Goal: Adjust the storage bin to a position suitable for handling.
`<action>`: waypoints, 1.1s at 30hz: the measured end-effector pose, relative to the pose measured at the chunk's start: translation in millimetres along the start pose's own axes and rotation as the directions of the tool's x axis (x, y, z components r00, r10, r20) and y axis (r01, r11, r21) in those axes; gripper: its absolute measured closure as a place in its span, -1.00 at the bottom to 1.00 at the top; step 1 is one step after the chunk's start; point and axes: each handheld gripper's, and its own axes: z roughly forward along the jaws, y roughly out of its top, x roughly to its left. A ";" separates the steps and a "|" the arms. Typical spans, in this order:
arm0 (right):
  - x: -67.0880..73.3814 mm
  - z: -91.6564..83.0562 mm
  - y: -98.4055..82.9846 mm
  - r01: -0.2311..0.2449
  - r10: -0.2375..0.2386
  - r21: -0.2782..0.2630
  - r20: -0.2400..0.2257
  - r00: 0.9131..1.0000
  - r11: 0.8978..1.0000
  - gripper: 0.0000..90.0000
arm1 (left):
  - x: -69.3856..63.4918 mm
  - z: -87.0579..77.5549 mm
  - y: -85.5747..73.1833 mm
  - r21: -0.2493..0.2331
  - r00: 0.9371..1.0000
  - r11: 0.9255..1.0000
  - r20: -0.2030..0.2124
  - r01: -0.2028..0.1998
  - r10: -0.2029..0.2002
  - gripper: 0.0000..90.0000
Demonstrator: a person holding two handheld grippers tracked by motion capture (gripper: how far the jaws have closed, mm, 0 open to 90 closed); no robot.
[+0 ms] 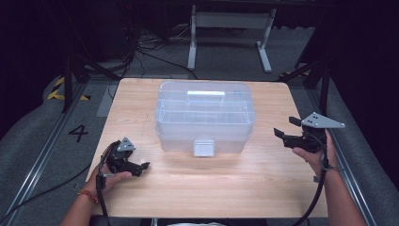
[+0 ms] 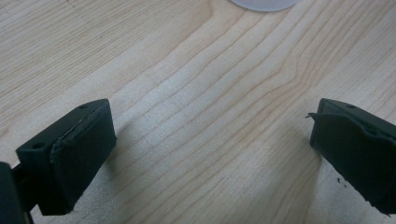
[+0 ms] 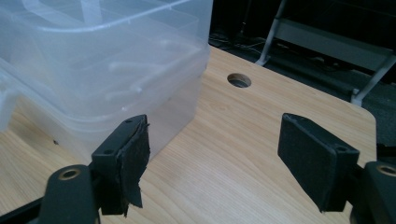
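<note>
Grippers flank the clear plastic box (image 1: 205,116) in the high view: the left gripper (image 1: 143,165) rests low on the surface (image 1: 226,183), the right gripper (image 1: 285,128) is held raised, aimed at the box. Left gripper view: jaws wide over bare wood. Right gripper view: jaws wide and empty, box corner (image 3: 140,60) just ahead.

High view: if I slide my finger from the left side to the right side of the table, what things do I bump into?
left tongs → clear plastic box → right tongs
</note>
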 end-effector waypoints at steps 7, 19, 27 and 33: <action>8.5 9.9 13.5 0.023 -0.023 -0.009 -0.016 1.000 1.000 -0.42 | 0.2 0.0 0.1 0.001 1.000 1.000 0.001 -0.002 0.002 -0.99; 22.4 25.0 40.0 0.049 -0.050 -0.037 -0.032 0.998 0.998 -0.40 | 0.1 0.0 0.0 0.000 1.000 1.000 0.001 -0.001 0.001 -0.99; 25.5 33.7 58.5 0.053 -0.056 -0.064 -0.047 0.997 0.997 -0.33 | 0.1 0.0 0.0 -0.001 1.000 1.000 0.001 -0.002 0.002 -0.98; 27.0 34.4 66.0 0.063 -0.066 -0.063 -0.045 0.997 0.996 -0.33 | 0.1 0.0 0.0 -0.001 1.000 1.000 0.001 -0.002 0.002 -0.98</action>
